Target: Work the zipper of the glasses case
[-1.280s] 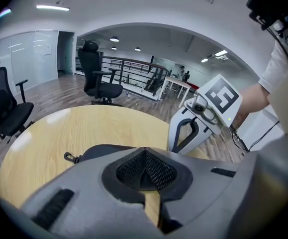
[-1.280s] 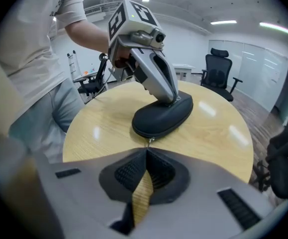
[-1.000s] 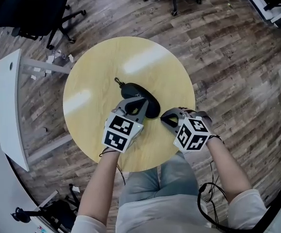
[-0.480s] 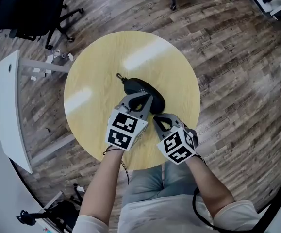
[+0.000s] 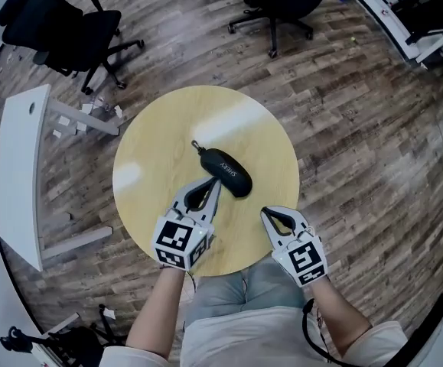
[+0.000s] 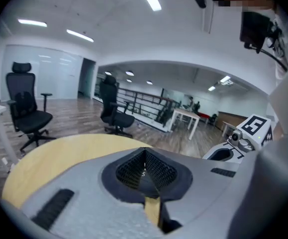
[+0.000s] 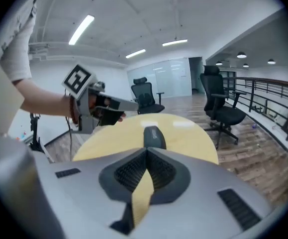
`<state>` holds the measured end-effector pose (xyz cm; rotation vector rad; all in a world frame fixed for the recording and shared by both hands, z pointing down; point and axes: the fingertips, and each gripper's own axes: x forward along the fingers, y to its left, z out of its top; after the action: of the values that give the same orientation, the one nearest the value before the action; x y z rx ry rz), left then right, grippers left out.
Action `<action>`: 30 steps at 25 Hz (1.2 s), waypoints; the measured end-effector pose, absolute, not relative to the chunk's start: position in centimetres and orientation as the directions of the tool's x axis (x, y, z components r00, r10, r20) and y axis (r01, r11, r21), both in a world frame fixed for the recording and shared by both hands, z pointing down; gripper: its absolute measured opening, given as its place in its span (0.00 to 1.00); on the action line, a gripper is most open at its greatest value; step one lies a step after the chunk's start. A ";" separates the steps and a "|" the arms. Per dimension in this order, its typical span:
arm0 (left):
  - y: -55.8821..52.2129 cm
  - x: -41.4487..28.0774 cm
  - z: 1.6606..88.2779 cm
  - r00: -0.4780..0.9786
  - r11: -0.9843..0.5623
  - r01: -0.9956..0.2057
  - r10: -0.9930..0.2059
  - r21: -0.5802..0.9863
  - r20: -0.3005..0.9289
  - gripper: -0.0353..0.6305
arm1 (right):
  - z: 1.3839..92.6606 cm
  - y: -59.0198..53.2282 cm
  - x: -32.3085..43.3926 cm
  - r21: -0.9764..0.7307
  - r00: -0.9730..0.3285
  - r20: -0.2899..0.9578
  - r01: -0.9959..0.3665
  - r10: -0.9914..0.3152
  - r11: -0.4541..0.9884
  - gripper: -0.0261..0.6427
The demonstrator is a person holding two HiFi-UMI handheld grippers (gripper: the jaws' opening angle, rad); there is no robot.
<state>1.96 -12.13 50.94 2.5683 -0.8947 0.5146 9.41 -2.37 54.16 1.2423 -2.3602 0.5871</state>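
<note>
- While the black oval zippered glasses case [image 5: 229, 173] is lying flat near the middle of the round pale-yellow wooden table [image 5: 148, 167], neither tool is holding it. The step in hand, as I judge it, is the approach to the zipper.
- The left gripper [image 5: 216, 181] is hanging over the table just beside the case's near long side, its jaws pressing together on nothing. Whether its tip is touching the case I cannot tell.
- The right gripper [image 5: 265, 212] is hovering over the table's near edge, apart from the case. Its jaws are likewise meeting with nothing between them, and its own view is looking along the case's length.
- The small dark zipper pull [image 5: 197, 144] is sticking out from the far-left end of the case and lying on the table, at the end away from both grippers.
- Doing this well is likely calling for both pairs of jaws to be opening first, since closed ones cannot take hold of the pull or the shell.
- One gripper should probably be steadying the case body near its middle while the other is pinching the pull squarely on its tab.
- The pull should be travelling along the seam's curve and not lifting away from it. Otherwise the light case is liable to be sliding or spinning on the smooth tabletop.
</note>
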 end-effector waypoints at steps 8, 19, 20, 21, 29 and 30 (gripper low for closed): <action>2.5 -7.6 39.5 0.509 -0.485 -0.860 -0.795 0.158 0.330 0.06 | 40.0 2.4 3.3 -0.209 -0.635 0.315 -0.771 -0.705 0.601 0.04; 22.6 -12.6 35.8 0.463 -0.441 -0.886 -0.854 0.140 0.237 0.06 | 36.1 21.8 -2.3 -0.269 -0.582 0.232 -0.809 -0.779 0.523 0.04; 24.3 -12.7 35.4 0.459 -0.435 -0.888 -0.854 0.150 0.243 0.06 | 35.5 23.4 -2.4 -0.267 -0.581 0.233 -0.810 -0.780 0.523 0.04; 25.9 -12.7 35.0 0.458 -0.430 -0.889 -0.854 0.159 0.249 0.06 | 34.8 24.7 -2.5 -0.265 -0.582 0.232 -0.809 -0.779 0.525 0.04; 31.9 -11.8 33.4 0.423 -0.389 -0.904 -0.872 0.176 0.246 0.06 | 33.0 30.2 -1.0 -0.308 -0.593 0.264 -0.799 -0.761 0.517 0.04; 32.0 -11.6 33.2 0.421 -0.386 -0.905 -0.874 0.179 0.242 0.06 | 33.0 30.7 -0.8 -0.302 -0.599 0.273 -0.796 -0.753 0.524 0.04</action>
<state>-11.55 32.00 33.20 2.3965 -1.5452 0.1548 -0.79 30.70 32.99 1.3505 -2.6471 0.6104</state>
